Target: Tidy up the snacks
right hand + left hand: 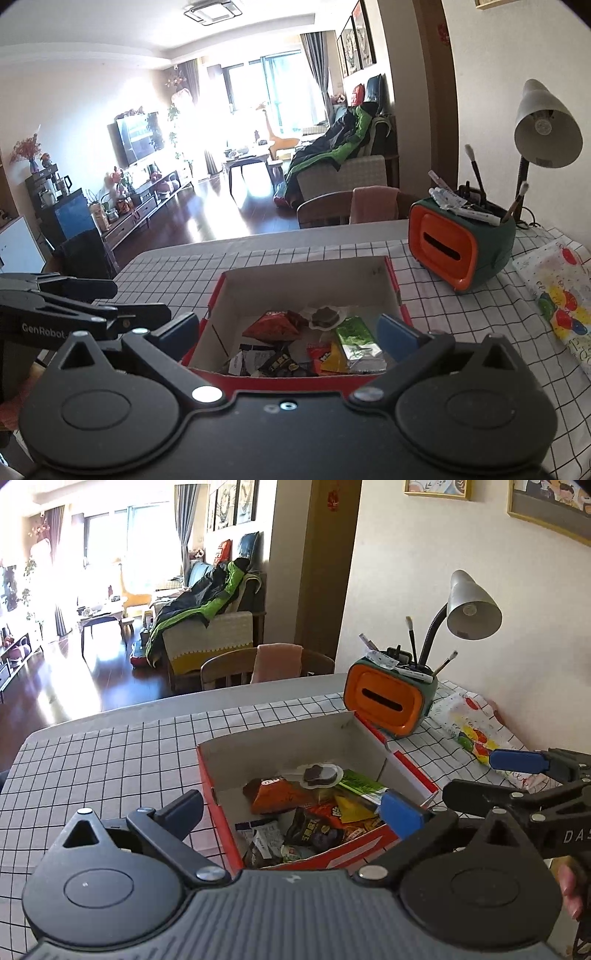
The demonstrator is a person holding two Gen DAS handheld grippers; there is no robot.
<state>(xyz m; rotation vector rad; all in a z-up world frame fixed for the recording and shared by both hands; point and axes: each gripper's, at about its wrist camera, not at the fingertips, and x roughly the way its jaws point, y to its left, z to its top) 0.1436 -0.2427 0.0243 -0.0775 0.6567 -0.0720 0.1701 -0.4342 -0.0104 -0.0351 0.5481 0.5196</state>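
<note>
Above the red box [295, 760] of snacks [314, 812] on the table [110, 757], we hold the left hand-held gripper [295, 808] and the right hand-held gripper [291, 330] released and empty, since the packets already lie gathered inside.

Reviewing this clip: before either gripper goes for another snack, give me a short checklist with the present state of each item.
1. Left gripper empty and open: ok, its jaws stand wide with nothing between them.
2. Right gripper empty and open: ok, jaws apart, nothing pinched.
3. Red box upright on the checked tablecloth: ok.
4. Room left in the box: ok, the far half of its floor is bare; packets such as the green packet and orange packet crowd the near end.
5. Loose snacks left outside the box: cannot tell; only a colourful bag lies beside the orange tissue holder.
</note>
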